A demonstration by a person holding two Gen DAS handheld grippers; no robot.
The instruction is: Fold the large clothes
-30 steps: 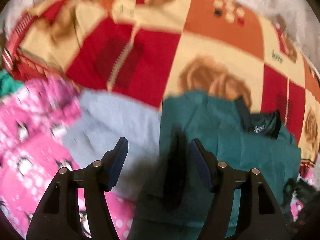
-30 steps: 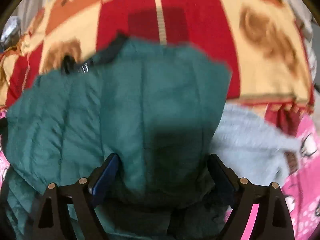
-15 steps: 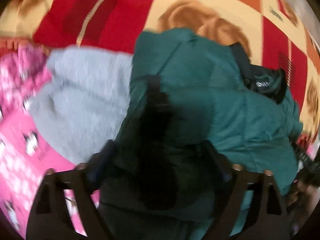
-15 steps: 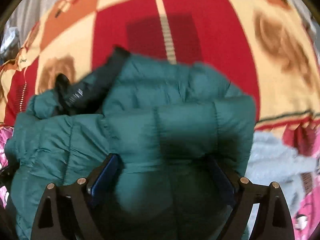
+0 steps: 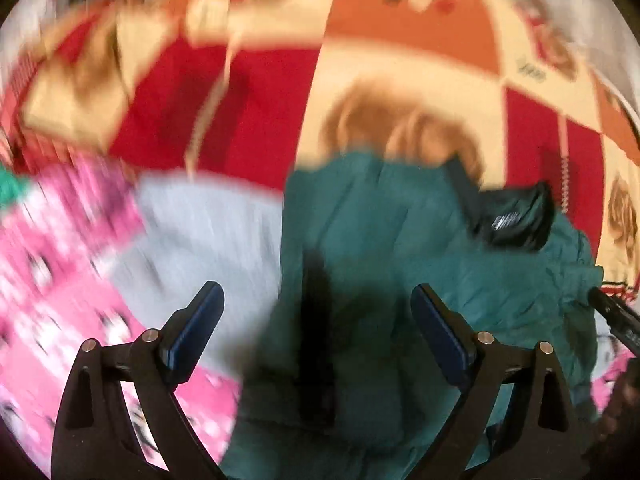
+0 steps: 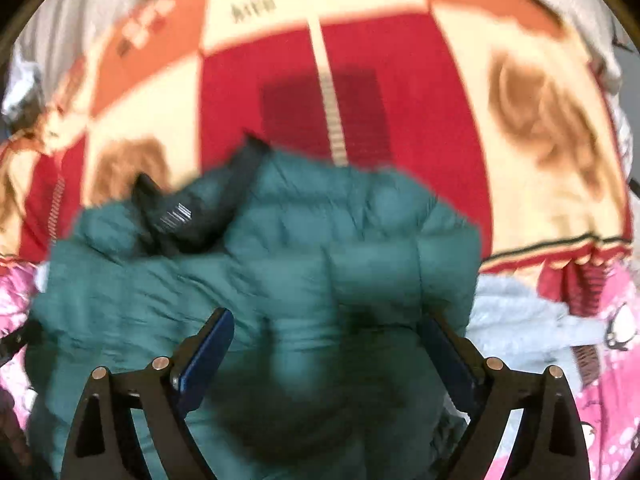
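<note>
the green padded jacket (image 6: 280, 280) lies bunched on the patterned blanket (image 6: 400, 92), right ahead of both claws, its dark collar lining (image 6: 188, 216) turned up at the far side. the left claw (image 5: 318, 312) has its jaws wide, and they have just been opening; the jacket is between and below them, but the pads do not press it. the right claw (image 6: 326, 336) also stands wide over the jacket, holding nothing as far as the blur lets me judge. i think one fold is just released, and the next move calls for finding a free edge or a sleeve and bringing it across the body, with care because the padding is thick and springs back. a grey knitted garment (image 5: 208, 236) lies just beside the jacket, to the left of the left claw, and a pink printed cloth (image 5: 52, 280) beyond it. both are near enough to be caught by mistake.
</note>
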